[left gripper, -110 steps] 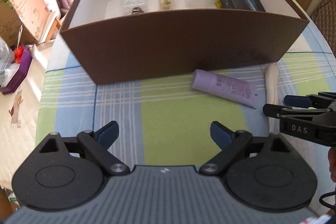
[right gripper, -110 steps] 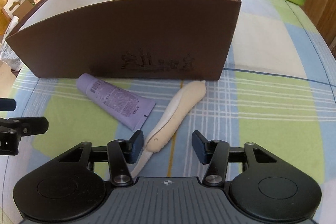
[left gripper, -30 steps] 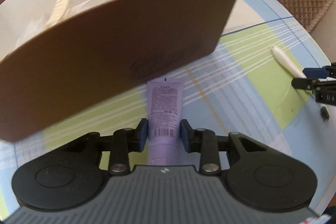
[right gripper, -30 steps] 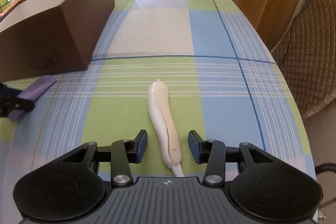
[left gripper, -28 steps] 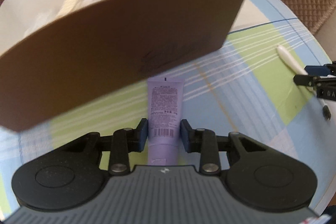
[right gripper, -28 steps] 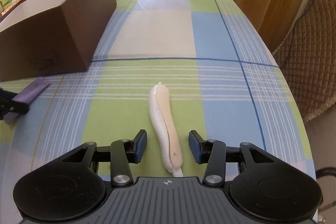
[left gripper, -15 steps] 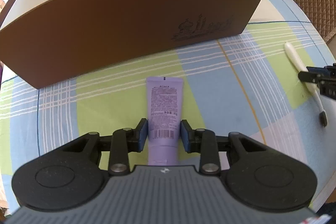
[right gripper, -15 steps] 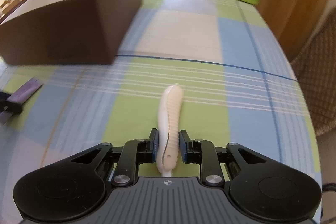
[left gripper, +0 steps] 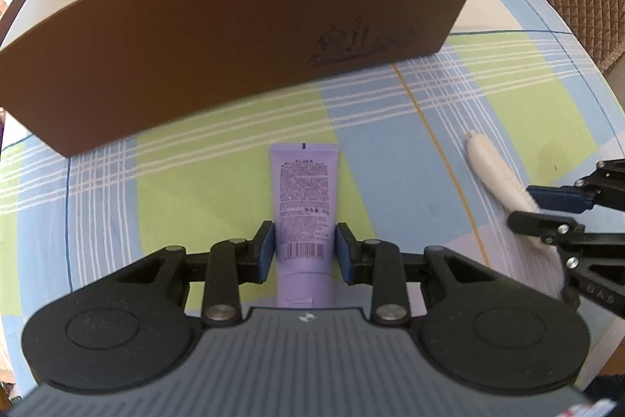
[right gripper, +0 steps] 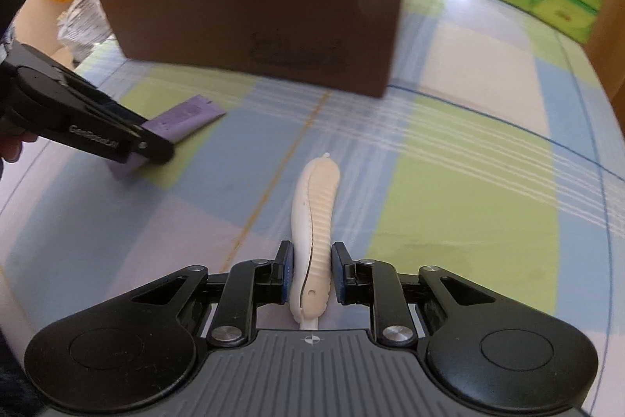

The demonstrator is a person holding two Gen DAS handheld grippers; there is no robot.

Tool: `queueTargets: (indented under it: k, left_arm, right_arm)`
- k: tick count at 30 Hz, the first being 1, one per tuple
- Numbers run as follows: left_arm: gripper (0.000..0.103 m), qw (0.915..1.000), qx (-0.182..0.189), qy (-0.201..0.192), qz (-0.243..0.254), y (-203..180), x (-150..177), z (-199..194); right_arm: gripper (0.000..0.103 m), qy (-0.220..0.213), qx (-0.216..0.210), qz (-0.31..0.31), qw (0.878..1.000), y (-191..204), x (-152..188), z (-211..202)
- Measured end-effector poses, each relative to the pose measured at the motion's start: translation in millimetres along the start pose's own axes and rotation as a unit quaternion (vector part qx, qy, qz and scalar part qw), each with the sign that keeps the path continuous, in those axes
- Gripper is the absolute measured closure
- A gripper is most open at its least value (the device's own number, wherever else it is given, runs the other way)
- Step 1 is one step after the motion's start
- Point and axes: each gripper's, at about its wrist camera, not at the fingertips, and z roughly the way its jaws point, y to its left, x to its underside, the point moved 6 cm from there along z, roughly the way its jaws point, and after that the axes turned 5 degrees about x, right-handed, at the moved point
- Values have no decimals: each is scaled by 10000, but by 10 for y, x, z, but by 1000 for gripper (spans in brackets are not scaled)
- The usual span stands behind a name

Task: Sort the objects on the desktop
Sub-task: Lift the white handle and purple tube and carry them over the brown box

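Tube (left gripper: 304, 206) of purple cream sits clamped near its cap end in the left tool (left gripper: 304, 249), above the checked worktop (left gripper: 390, 143) before the brown box (left gripper: 234, 38); it looks soft and light. Right tool (right gripper: 311, 274) pinches the stiff cream toothbrush (right gripper: 316, 221) by its ribbed handle.

Both cameras sit low over the blue-and-green checked tablecloth (left gripper: 390, 127), looking forward along their fingers toward the brown cardboard box (left gripper: 242, 38). Each catches the other's gripper at its edge; they share box and cloth
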Motion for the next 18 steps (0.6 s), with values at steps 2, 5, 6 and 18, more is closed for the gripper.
queueTargets:
  k: [2, 5, 6, 18]
  left_arm:
    - [75, 10000, 39, 18, -30, 4, 40, -23]
    - [75, 9999, 88, -4, -96, 25, 115, -85]
    - [75, 9999, 96, -18, -120, 35, 136, -116]
    - [76, 9980, 169, -510, -338, 150, 192, -580]
  right_arm:
    - [86, 28, -38, 12, 10000, 45, 11, -11]
    - [86, -3, -81, 31, 10000, 88, -10, -39]
    - [86, -30, -87, 30, 10000, 104, -22, -54]
    - [86, -383, -337, 342, 9981, 161, -274, -281]
